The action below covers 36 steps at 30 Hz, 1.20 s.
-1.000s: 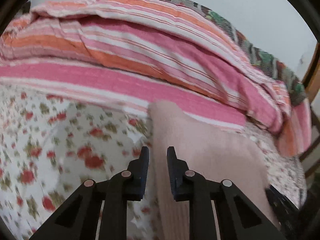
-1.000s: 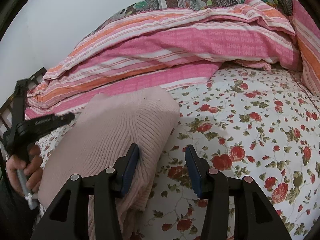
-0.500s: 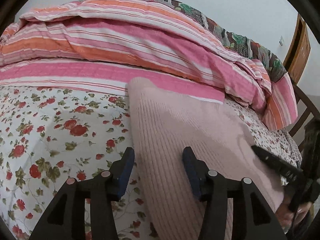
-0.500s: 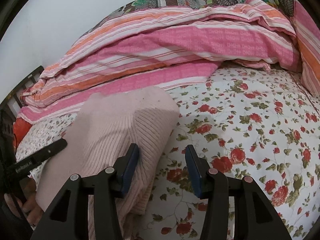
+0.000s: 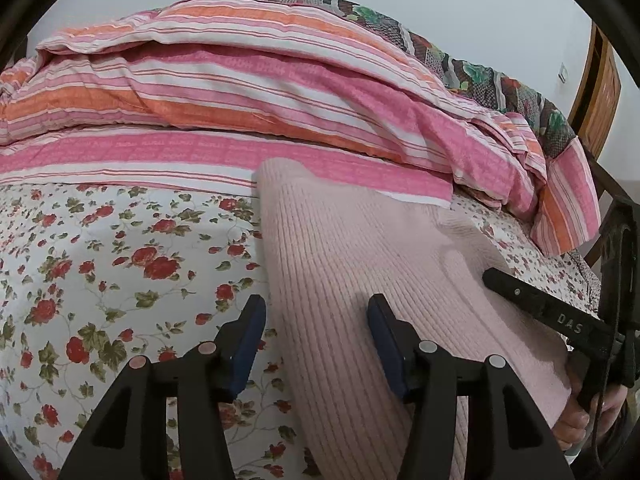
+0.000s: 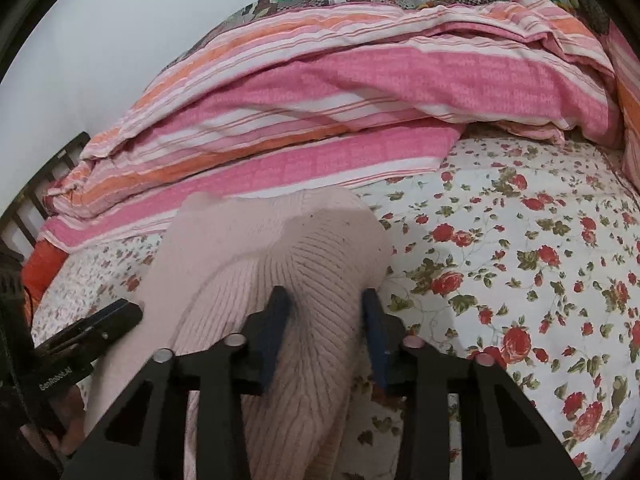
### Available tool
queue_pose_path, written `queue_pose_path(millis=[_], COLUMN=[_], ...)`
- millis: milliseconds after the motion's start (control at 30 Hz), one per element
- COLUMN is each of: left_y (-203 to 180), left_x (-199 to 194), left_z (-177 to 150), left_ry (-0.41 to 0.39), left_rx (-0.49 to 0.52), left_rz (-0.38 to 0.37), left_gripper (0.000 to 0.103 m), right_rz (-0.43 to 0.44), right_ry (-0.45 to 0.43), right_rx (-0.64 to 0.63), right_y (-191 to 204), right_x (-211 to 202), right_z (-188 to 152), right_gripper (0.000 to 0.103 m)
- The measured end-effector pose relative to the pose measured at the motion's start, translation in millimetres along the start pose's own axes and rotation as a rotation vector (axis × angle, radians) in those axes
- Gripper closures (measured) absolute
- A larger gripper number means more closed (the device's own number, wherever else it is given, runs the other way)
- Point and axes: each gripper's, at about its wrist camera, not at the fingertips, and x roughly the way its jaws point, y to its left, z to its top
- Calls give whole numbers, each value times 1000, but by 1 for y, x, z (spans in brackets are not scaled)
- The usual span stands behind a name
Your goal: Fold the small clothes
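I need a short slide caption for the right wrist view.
Open right tongs straddle a raised ridge of the pink knit garment on the floral bedsheet.

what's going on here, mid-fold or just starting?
A person with handheld tongs in each hand is working on a pale pink ribbed knit garment lying on the floral bedsheet, in front of a pink and orange striped duvet. The left tongs are open, straddling the garment's left edge without gripping. The right tongs are open around a raised bunch of the knit, not visibly clamped. It looks like a fold is being set up.
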Motion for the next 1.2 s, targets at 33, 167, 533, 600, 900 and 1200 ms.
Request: queue_pose_path(millis=[33, 167, 533, 600, 900, 1200], left_y=[0, 0, -2, -3, -6, -17], left_x=[0, 0, -1, -1, -3, -5], left_z=[0, 0, -1, -1, -7, -12], left_ry=[0, 1, 12, 14, 23, 45], left_rx=[-1, -4, 0, -1, -14, 4], left_rz=[0, -1, -19, -22, -37, -22], left_gripper=[51, 51, 48, 47, 47, 43], right_rz=[-3, 15, 48, 17, -57, -69], right_ry=[4, 7, 1, 20, 33, 28], right_rx=[-4, -6, 12, 23, -24, -32], right_y=[0, -2, -4, -7, 8, 10], right_x=[-1, -11, -22, -19, -27, -41], right_z=[0, -1, -13, -14, -16, -28], right_gripper=[76, 75, 74, 77, 80, 80])
